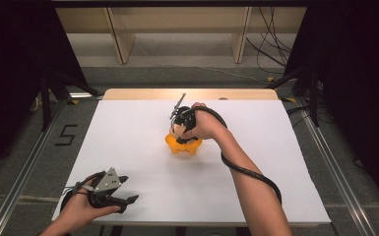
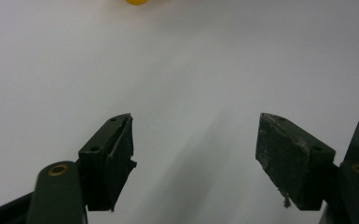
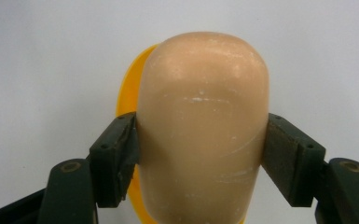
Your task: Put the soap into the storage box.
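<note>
Light falls from above and is even. In the high view the white counter (image 1: 142,142) is bright and nearly blown out, while both sides of that picture sink into near black. Shadows are soft: a faint one spreads beneath the orange base (image 1: 183,145), another under the left claw (image 1: 128,189). That picture is a little soft and blocky. In the left claw view pale grey shadows stretch up the counter (image 2: 205,70) from the jaws, and the corners darken slightly. In the right claw view the tan piece (image 3: 203,121) shows dull highlights and fine scratches; its lower part blurs, being very near the lens.
</note>
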### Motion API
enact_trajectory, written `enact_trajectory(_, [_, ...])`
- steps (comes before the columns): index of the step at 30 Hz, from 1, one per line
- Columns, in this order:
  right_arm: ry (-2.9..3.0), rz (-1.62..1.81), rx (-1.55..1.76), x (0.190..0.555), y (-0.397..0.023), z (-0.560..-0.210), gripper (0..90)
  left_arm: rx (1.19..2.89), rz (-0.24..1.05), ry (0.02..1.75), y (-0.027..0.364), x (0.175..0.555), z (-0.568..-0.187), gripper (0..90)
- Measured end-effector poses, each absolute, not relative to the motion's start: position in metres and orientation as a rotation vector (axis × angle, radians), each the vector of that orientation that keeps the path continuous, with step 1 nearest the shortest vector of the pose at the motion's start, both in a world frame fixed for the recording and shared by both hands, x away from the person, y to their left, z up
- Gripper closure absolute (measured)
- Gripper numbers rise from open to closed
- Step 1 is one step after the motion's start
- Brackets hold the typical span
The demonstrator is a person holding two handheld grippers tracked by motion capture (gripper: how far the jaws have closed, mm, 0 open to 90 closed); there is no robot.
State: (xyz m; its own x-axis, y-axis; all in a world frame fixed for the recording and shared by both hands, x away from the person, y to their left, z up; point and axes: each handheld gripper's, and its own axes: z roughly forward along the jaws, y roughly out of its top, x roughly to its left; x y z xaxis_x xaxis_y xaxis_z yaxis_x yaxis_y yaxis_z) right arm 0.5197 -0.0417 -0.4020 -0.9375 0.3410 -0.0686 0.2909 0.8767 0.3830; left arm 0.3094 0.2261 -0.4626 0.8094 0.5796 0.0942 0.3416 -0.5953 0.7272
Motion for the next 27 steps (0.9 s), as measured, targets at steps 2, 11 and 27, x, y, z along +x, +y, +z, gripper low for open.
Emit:
enact_trajectory(2, [2.915,0.556,0.511,0.519,-0.041,-0.402,33.2,2.252,0.419,0.684,0.226,0.309,-0.463,27.4])
enact_trajectory(11, [2.928,0.570,0.493,0.520,-0.041,-0.406,33.2,2.256,0.416,0.680,0.226,0.309,-0.463,27.4])
enact_trajectory(27, [2.942,0.568,0.507,0.520,-0.042,-0.414,33.1,2.266,0.419,0.669,0.227,0.310,-0.462,27.4])
